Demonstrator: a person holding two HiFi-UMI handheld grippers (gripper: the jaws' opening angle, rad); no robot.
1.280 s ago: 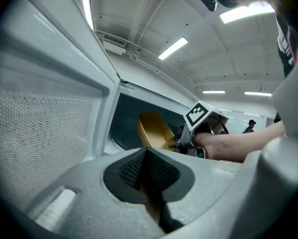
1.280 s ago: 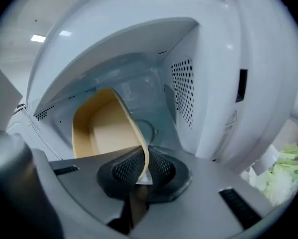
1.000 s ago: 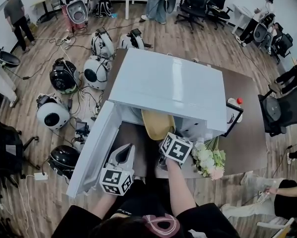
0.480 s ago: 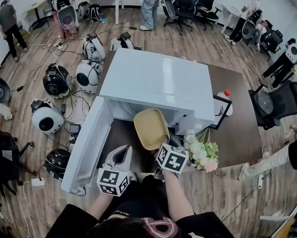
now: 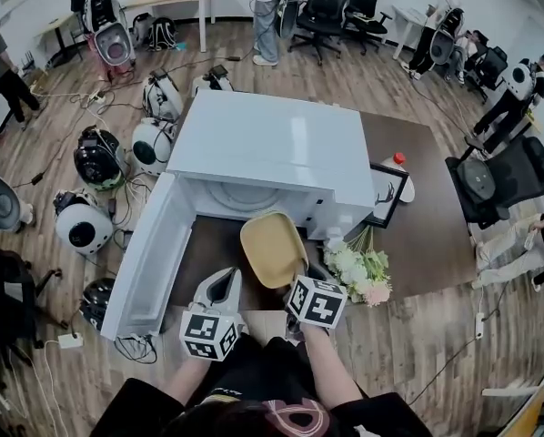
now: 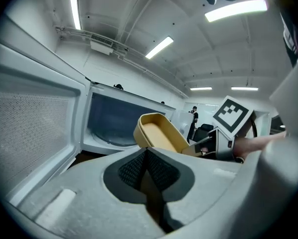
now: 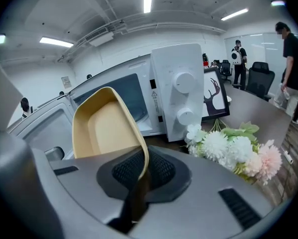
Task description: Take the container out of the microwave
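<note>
The right tool [image 7: 139, 177] pinches the near rim of the tan container [image 5: 272, 247], with the thin wall caught between its dark ribbed pads [image 7: 161, 169]. The container hangs tilted, its hollow side turned up towards the person. It is outside the white microwave [image 5: 267, 148], in front of the open cavity and over the brown table [image 5: 418, 235]. The microwave door [image 5: 149, 253] stands swung wide to the left, and the glass turntable [image 5: 245, 197] shows inside the cavity. The left tool [image 5: 219, 285] hovers just left of the container and apart from it, between container and door, its jaws pressed together on nothing. A bunch of white and pink flowers [image 5: 356, 267] lies on the table just right of the container. Behind it a framed deer picture [image 5: 387, 194] leans by the microwave's control panel.
</note>
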